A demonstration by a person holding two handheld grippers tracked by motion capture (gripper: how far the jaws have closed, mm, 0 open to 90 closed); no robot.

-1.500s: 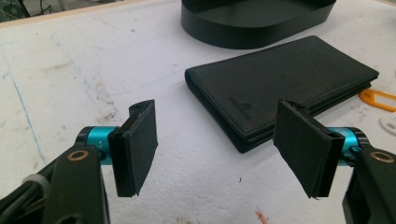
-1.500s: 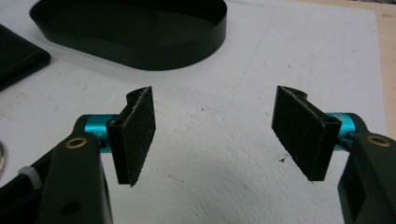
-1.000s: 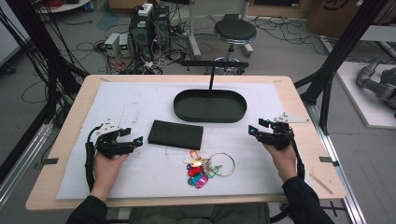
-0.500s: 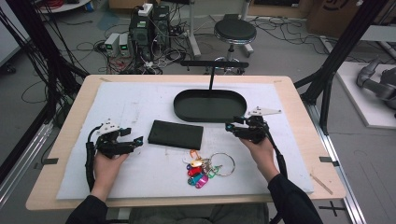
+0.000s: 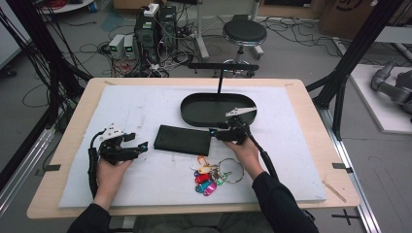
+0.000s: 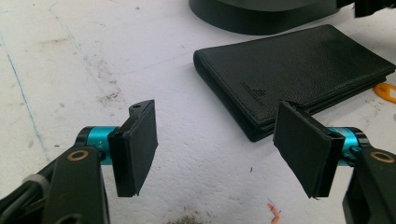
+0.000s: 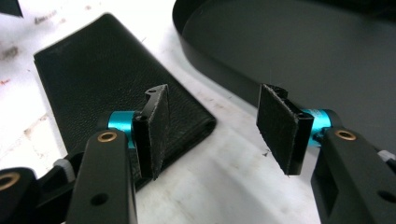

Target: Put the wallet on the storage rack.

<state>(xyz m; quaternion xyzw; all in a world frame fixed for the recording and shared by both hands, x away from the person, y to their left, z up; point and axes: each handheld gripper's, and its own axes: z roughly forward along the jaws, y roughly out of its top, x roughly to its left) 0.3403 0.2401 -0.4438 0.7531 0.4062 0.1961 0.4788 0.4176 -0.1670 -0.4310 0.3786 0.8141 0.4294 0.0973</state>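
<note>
While the black wallet (image 5: 182, 140) lies flat and closed on the white mat of the bench (image 5: 301, 116), just in front of the oval black tray (image 5: 194, 114) and apart from it, the right tongs (image 5: 212, 132) hover at the wallet's right end with jaws spread wide, holding nothing. From the right gripper view one pad sits over the wallet's (image 7: 107, 84) corner, the other over bare mat between wallet and tray rim (image 7: 201, 65); no contact that I can see. Step in hand, as I judge it: approach for a pick of the wallet, probably to go into the tray. Next move likely calls for lowering the right tongs so the jaws straddle the wallet's thin edge, then closing; flat leather on foam could slide or resist getting a jaw underneath. Left tongs (image 5: 141, 146) rest on the mat near the wallet's left end, also wide and empty, aimed at the wallet (image 6: 299, 70). Key bunch with coloured tags (image 5: 209, 174) lies just in front of the wallet, by the right hand (image 5: 243, 153), untouched.
</note>
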